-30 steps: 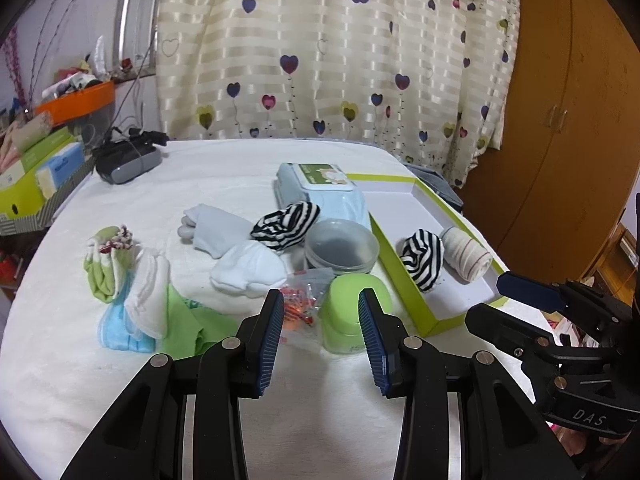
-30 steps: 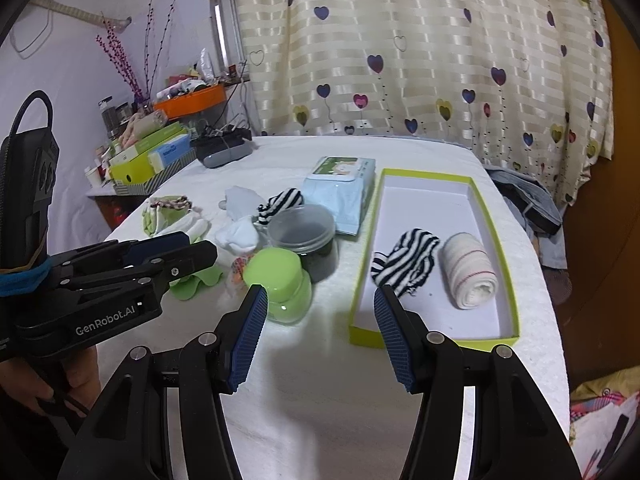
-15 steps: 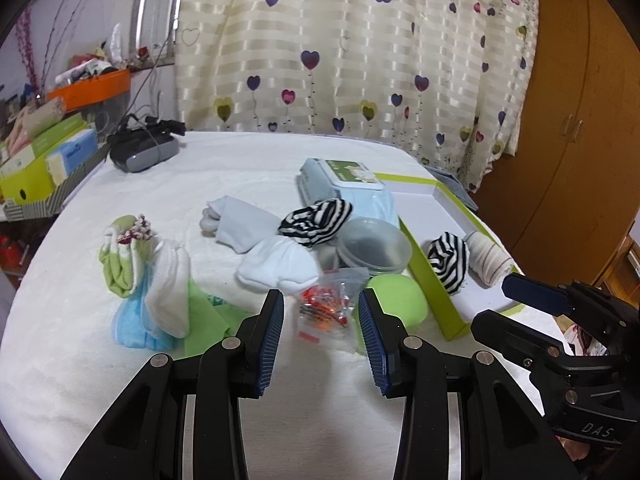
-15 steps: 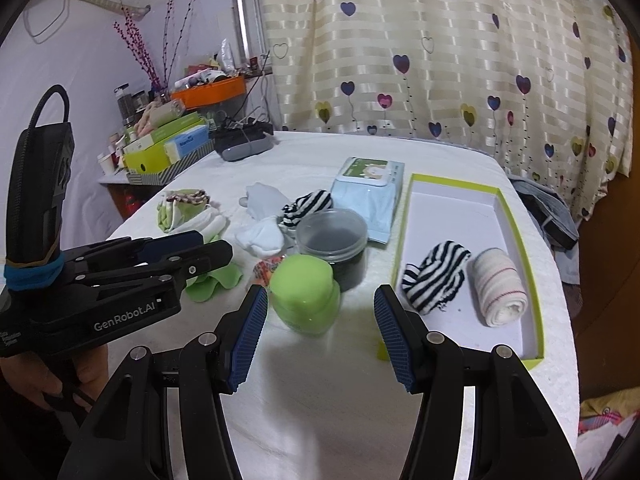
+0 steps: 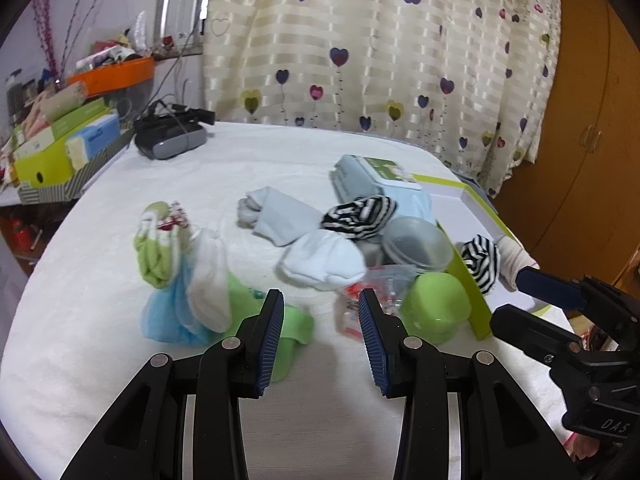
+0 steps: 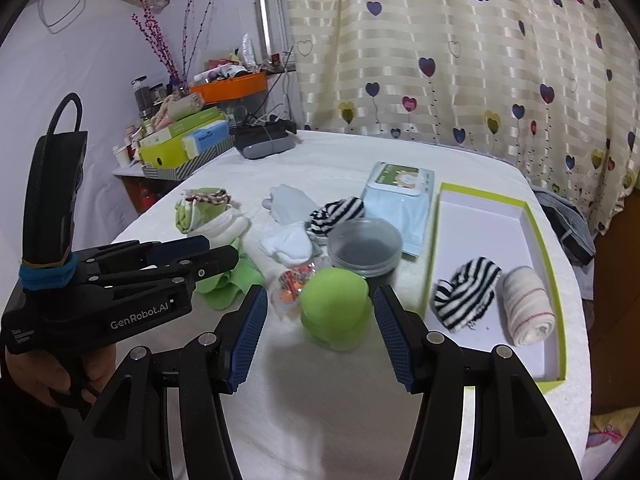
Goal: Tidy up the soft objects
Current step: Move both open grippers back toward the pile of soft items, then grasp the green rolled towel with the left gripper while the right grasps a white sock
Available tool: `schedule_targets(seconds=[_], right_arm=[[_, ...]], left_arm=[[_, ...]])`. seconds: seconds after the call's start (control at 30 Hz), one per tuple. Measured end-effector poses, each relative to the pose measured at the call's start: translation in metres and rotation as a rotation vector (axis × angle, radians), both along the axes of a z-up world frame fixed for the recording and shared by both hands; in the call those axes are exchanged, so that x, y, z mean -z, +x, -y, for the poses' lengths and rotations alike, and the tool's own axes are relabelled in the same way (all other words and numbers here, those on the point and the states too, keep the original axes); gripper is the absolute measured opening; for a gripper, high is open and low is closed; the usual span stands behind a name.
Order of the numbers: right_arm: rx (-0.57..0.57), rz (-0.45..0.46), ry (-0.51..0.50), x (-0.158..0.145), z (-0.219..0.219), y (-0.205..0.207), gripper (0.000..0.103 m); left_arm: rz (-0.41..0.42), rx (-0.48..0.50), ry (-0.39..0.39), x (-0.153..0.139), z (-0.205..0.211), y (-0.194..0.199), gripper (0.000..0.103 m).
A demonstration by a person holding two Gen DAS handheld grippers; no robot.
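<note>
Left wrist view: my left gripper (image 5: 321, 336) stands with its jaws spread and nothing between them, above the white table cover (image 5: 100, 360). Just past the left pad lies a flat green cloth (image 5: 290, 330); just past the right pad lies a clear packet of orange pieces (image 5: 366, 294). Beyond these a white sock (image 5: 322, 260) rests beside a pale blue sock (image 5: 276, 216), and a black-and-white striped sock (image 5: 358, 216) lies against a blue wet-wipes pack (image 5: 376, 182). To the left sits a heap of small cloths: green (image 5: 154, 250), white (image 5: 210, 276) and blue mesh (image 5: 166, 314), touching one another.

Right wrist view: my right gripper (image 6: 319, 334) is likewise released, holding nothing. A green lidded jar (image 6: 336, 308) stands on the cover just ahead of the gap between its pads. Behind the jar, touching or nearly so, stands a clear round tub with a dark interior (image 6: 366, 246). To the right lies the green-rimmed white tray (image 6: 538, 216), which holds a second striped sock (image 6: 466, 294) and a rolled cream sock with red lines (image 6: 528, 306), side by side at its near end. The left gripper's black body crosses the left of this view.

At the far left corner of the table rests a grey-and-black device with cables (image 6: 266, 142). Off the table stand stacked green boxes (image 6: 176, 146) and an orange tray (image 6: 228, 88). A heart-print curtain (image 6: 460, 48) hangs behind.
</note>
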State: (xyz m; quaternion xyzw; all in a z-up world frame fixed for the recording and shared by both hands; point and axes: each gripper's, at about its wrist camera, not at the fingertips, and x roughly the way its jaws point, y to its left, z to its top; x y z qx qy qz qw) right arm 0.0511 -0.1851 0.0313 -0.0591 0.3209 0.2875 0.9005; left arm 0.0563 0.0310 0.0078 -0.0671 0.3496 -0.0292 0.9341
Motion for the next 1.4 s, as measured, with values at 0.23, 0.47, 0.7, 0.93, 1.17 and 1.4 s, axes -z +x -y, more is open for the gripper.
schedule_targets(seconds=[0.23, 0.47, 0.7, 0.93, 1.17, 1.4], right_arm=[[-0.038, 0.003, -0.002, 0.0, -0.015, 0.001, 0.057], [-0.083, -0.004, -0.009, 0.003, -0.033, 0.003, 0.057], [-0.152, -0.019, -0.024, 0.011, -0.062, 0.005, 0.057], [-0.199, -0.046, -0.041, 0.022, -0.091, 0.013, 0.057], [-0.222, -0.079, -0.031, 0.029, -0.12, 0.028, 0.057], [-0.262, -0.117, -0.048, 0.044, -0.158, 0.041, 0.057]], left_arm=[[-0.006, -0.064, -0.011, 0.006, -0.031, -0.001, 0.042], [-0.015, -0.129, -0.025, 0.013, -0.058, -0.003, 0.042], [-0.019, -0.179, -0.041, 0.019, -0.085, -0.002, 0.043], [-0.019, -0.209, -0.066, 0.027, -0.107, -0.001, 0.043], [-0.025, -0.236, -0.09, 0.033, -0.128, 0.001, 0.043], [-0.014, -0.255, -0.107, 0.033, -0.144, -0.002, 0.043]])
